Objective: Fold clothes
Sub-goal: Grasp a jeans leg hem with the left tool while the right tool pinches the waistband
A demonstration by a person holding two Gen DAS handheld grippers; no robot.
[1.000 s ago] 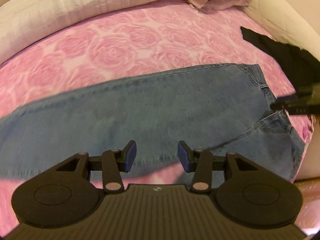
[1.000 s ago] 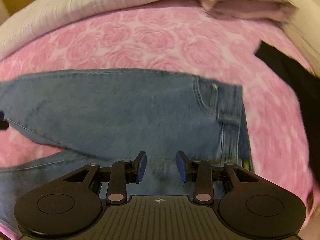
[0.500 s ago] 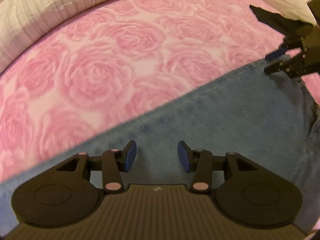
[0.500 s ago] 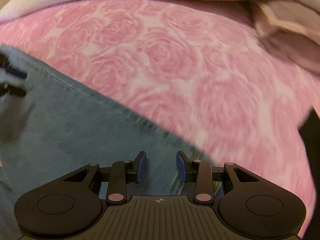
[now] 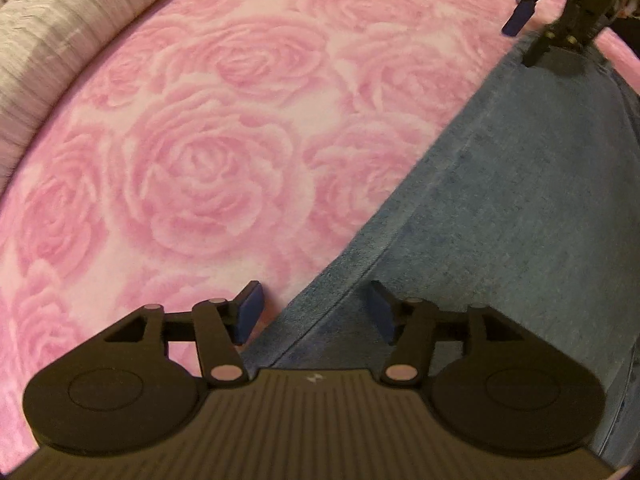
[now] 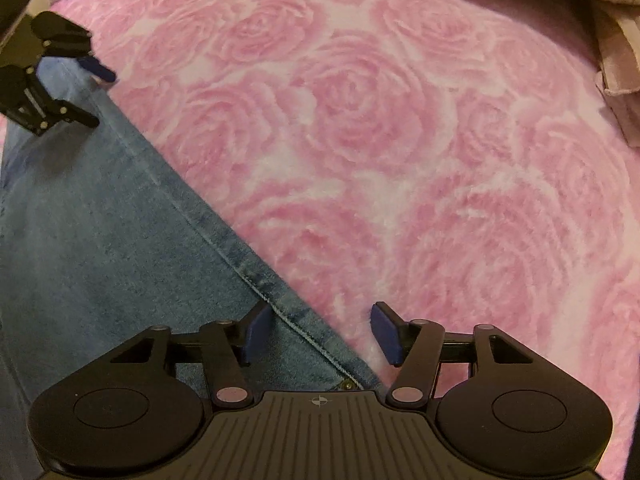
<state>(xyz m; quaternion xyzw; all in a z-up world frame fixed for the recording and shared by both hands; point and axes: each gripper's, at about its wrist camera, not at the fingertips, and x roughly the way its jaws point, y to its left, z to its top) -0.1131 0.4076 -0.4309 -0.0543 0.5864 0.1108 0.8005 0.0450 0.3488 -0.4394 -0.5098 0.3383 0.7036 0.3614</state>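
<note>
Faded blue denim jeans [image 5: 500,216]: heavy, limp, grippy; pinch seamed edge. Left gripper [image 5: 314,312] gaping, straddling edge; right gripper [image 6: 318,334] widening, unclamped.

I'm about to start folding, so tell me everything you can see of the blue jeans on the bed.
The jeans are mid-blue, faded denim, lying flat on a pink rose-patterned bedspread. Only one long stitched edge shows, running diagonally across both wrist views; legs and waistband are out of frame. The left gripper and right gripper each straddle that edge, one fingertip over denim and one over bedspread. The right's jaws are opening. No pad presses the cloth yet.
</note>
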